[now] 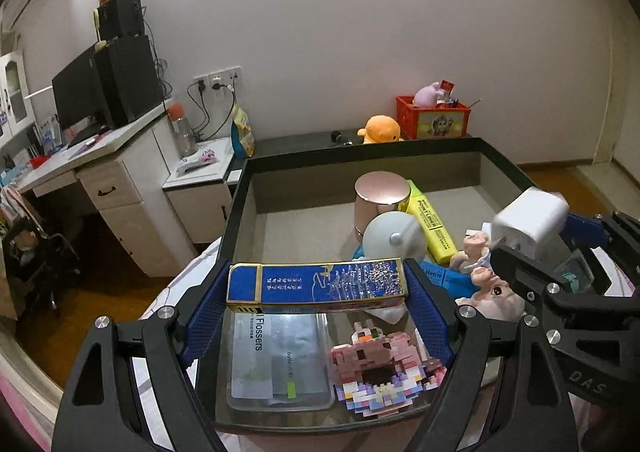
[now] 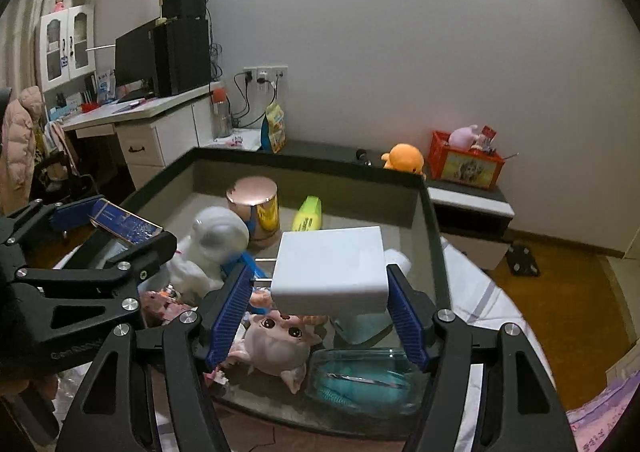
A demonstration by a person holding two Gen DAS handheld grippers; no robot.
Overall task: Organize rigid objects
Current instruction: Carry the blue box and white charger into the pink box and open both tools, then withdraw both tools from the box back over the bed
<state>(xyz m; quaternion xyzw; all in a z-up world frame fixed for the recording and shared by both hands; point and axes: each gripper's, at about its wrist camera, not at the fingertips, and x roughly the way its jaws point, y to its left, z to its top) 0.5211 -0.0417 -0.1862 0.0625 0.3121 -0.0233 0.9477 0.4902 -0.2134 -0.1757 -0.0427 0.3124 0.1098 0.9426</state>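
Hiding tray (image 2: pixel 430 211) clutter — white block (image 2: pixel 330 270), blue box (image 1: pixel 316 284).

The left gripper (image 1: pixel 318 288) and the right gripper (image 2: pixel 320 284), at its three o'clock, both tilt downward, each clamped on a load.

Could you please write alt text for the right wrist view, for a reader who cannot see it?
The right claw grips a white rectangular plastic box above a dark-rimmed open bin cluttered with toys, including a pink big-eyed figurine. At left, the left claw holds a flat blue and gold box.
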